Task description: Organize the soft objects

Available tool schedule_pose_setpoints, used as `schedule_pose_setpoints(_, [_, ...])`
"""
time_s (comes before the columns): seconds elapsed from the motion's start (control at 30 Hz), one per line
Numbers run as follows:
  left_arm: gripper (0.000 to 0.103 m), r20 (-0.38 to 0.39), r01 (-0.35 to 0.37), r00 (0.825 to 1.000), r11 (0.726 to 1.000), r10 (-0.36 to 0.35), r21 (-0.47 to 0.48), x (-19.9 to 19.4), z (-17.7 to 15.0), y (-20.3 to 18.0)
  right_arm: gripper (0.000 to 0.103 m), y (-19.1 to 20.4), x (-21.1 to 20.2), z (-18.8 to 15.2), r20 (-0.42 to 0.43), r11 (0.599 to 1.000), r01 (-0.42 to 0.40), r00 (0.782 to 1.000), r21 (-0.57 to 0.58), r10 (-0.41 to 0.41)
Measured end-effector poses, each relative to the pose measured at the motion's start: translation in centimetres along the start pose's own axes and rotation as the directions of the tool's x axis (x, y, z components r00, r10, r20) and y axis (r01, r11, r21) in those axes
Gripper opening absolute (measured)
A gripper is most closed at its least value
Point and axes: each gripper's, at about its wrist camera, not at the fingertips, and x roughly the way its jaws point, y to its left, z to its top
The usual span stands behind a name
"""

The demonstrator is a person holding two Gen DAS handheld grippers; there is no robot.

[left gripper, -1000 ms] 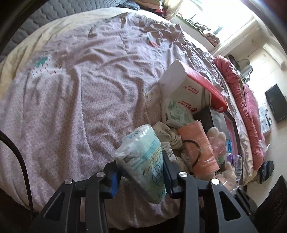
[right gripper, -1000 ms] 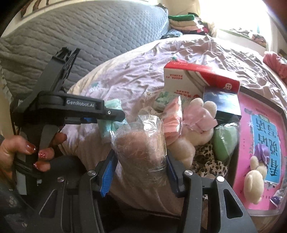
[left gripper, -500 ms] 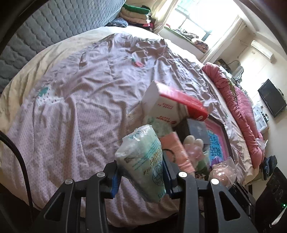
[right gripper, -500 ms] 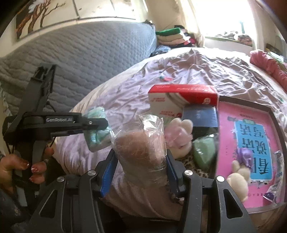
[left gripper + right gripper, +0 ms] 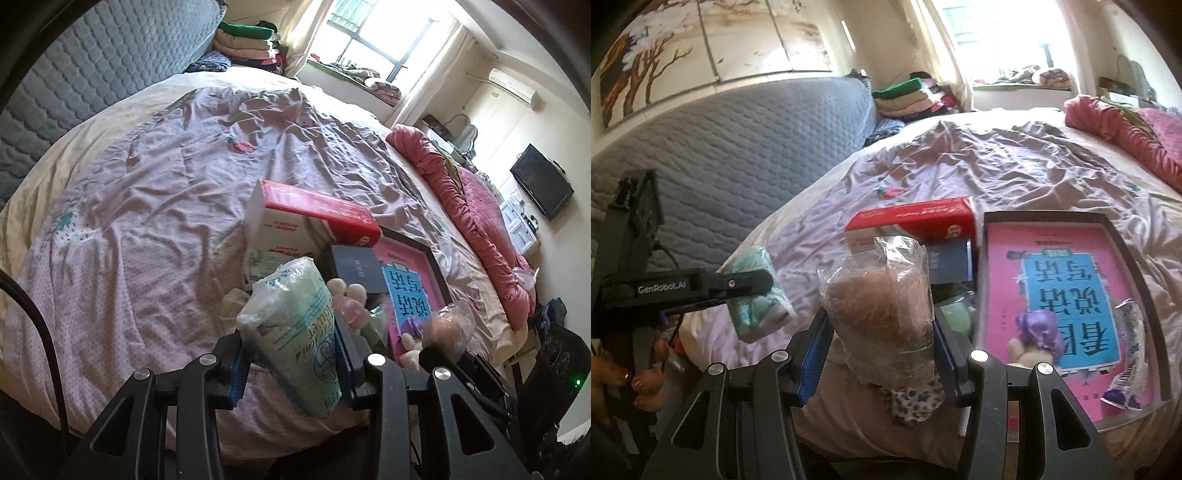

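Plastic-wrapped packs — one per gripper, above the bed (image 5: 147, 192).
Left gripper (image 5: 291, 360) clamps green tissue pack (image 5: 295, 332); right gripper (image 5: 877, 345) clamps bagged pink fluff (image 5: 879, 302) — both raised.

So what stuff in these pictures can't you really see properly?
- Fuzzy pinkish-brown thing in the crinkly clear plastic bag, right wrist view: the wrap blurs it, so no telling what it is.
- Cream plush toy, left wrist view: mostly behind the pale green plastic-wrapped packet that the left claw holds.
- Dark blue flat box, right wrist view: partly behind the bag; its print is too small.
- Window, right wrist view: glare washes it out.
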Motion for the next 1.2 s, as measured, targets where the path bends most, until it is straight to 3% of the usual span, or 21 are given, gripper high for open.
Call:
schedule_pose_setpoints(0.47, [0.040, -0.016, 0.010, 1.000, 0.995, -0.008, 0.097, 0.2, -0.7, -5.2, 0.054, -2.9, -2.9, 0.7, 0.074, 0.997, 0.025, 0.997, 0.071, -0.030])
schedule_pose_setpoints(1.2, [0.040, -0.038, 0.044, 0.999, 0.958, -0.035, 0.284, 2.0, -2.3, -13.9, 0.054, -8.1, -7.2, 1.3, 0.166, 0.979, 0.084, 0.979, 0.184, -0.115])
